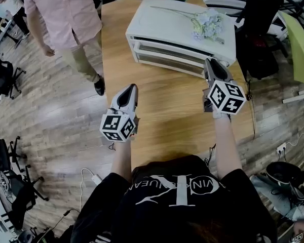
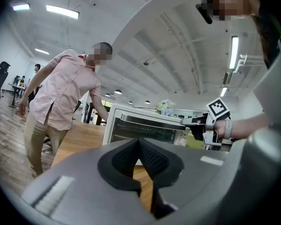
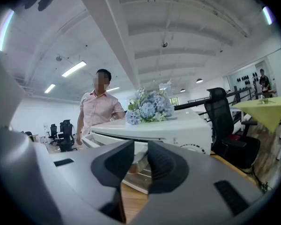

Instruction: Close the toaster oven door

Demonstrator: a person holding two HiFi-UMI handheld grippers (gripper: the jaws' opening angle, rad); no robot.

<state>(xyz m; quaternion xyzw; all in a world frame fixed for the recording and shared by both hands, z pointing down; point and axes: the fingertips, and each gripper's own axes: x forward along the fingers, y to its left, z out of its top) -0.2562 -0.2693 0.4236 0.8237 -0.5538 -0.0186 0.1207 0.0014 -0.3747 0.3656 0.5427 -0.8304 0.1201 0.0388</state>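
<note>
Toaster oven: the white toaster oven [image 1: 162, 24] sits at the far end of the desk [image 1: 162, 110]. Its front faces the person holding the grippers.

Door: the glass-paned door [image 1: 164, 52] is on the oven's front. In the head view its top edge seems to stand a little out from the oven's body. In the left gripper view [image 2: 140, 130] it looks close to upright, so how far it is open cannot be told.

Right gripper: the right gripper [image 1: 209, 63] is at the oven's front right corner, level with the top of the door. Its jaws [image 3: 140, 149] are a narrow gap apart, and part of the oven front shows through the gap. No view shows whether they touch the door.

Left gripper: the left gripper [image 1: 132, 87] hangs over the desk in front of the oven, well apart from it and left of the right gripper. Its jaws [image 2: 139, 142] are pressed together at the tips with nothing between them.

Flowers: a pale blue bunch of flowers [image 1: 205, 24] lies on top of the oven, toward its right end.

Person in a pink shirt: the person in a pink shirt [image 1: 66, 9] stands on the wooden floor [image 1: 61, 120] left of the oven, one arm reaching toward the oven's far side.

Office chair: a black office chair [image 1: 263, 29] stands right of the oven, off the desk.
</note>
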